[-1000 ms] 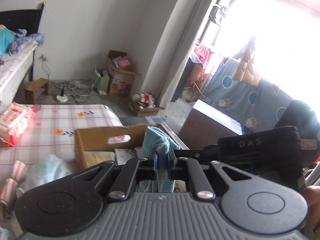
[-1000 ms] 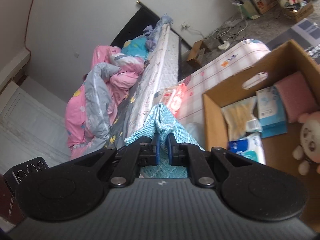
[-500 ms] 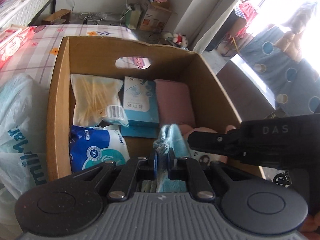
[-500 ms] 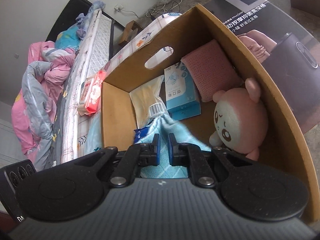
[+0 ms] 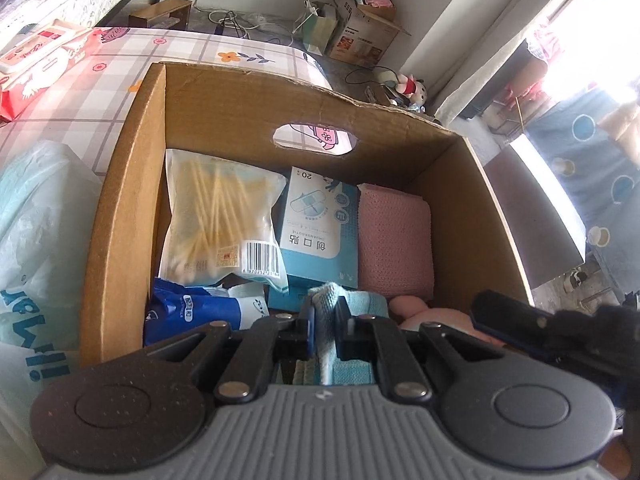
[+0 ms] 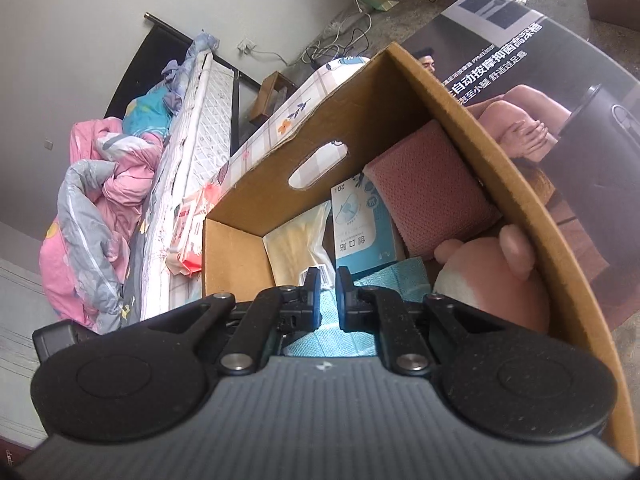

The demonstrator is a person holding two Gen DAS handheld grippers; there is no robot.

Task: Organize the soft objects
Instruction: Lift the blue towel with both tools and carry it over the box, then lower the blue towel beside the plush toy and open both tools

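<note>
Both grippers hold one light blue cloth low inside a cardboard box (image 5: 120,216). My left gripper (image 5: 324,312) is shut on the blue cloth (image 5: 362,304). My right gripper (image 6: 328,284) is shut on the same cloth (image 6: 396,276). The box (image 6: 516,168) holds a bag of cotton swabs (image 5: 224,224), a blue plaster box (image 5: 316,228), a pink folded cloth (image 5: 394,240), a blue-and-white pack (image 5: 188,312) and a pink plush toy (image 6: 496,276). The right gripper's finger (image 5: 520,324) shows at the right in the left wrist view.
The box stands on a checked floral sheet (image 5: 88,80). A plastic-wrapped pack (image 5: 36,240) lies left of the box, and a red wipes pack (image 5: 36,64) farther back. A bed with pink bedding (image 6: 100,200) is at the left. A printed carton (image 6: 560,80) is beside the box.
Both grippers have carried the blue cloth from above the box down into it, and it now lies lower among the items.
</note>
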